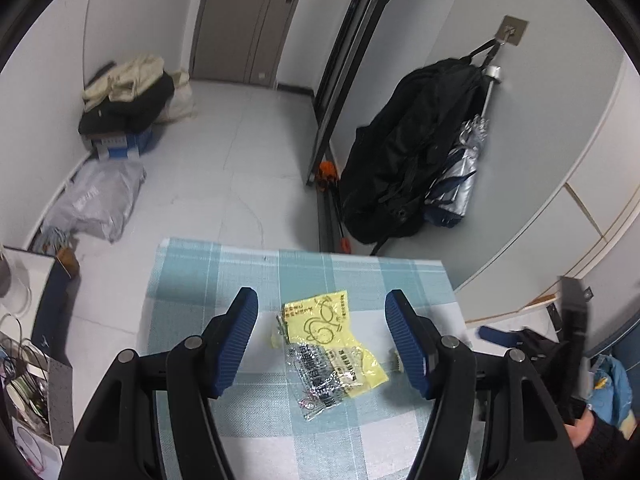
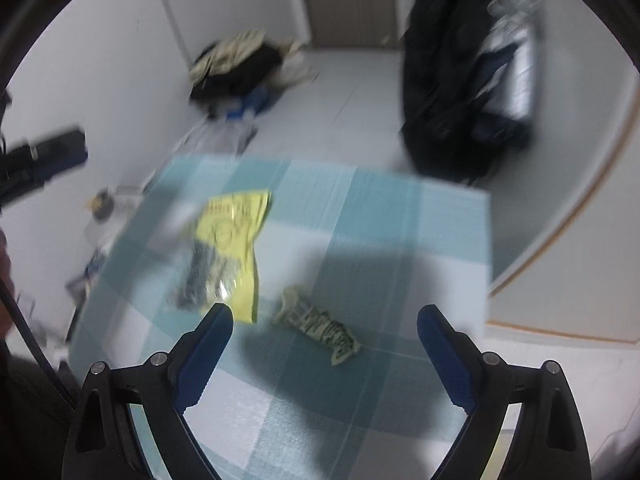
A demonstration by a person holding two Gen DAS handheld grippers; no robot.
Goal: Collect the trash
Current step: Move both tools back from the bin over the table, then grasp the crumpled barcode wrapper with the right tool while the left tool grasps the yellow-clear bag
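Blue-and-white checked tabletop: yellow-and-clear plastic wrapper, crumpled printed paper scrap; left gripper and right gripper poised above, fingers apart and empty, probably for pickup.

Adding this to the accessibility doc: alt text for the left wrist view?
An open left gripper hangs over a yellow and clear plastic wrapper on a blue-checked tablecloth. Beyond, a black bag hangs on the wall and a pile of clothes sits on the floor.

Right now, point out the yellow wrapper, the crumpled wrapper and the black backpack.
yellow wrapper (image 1: 320, 316): left wrist view, on its printed yellow upper half.
crumpled wrapper (image 2: 320, 324): right wrist view, on its middle folds.
black backpack (image 1: 400, 152): left wrist view, on the middle of its body.
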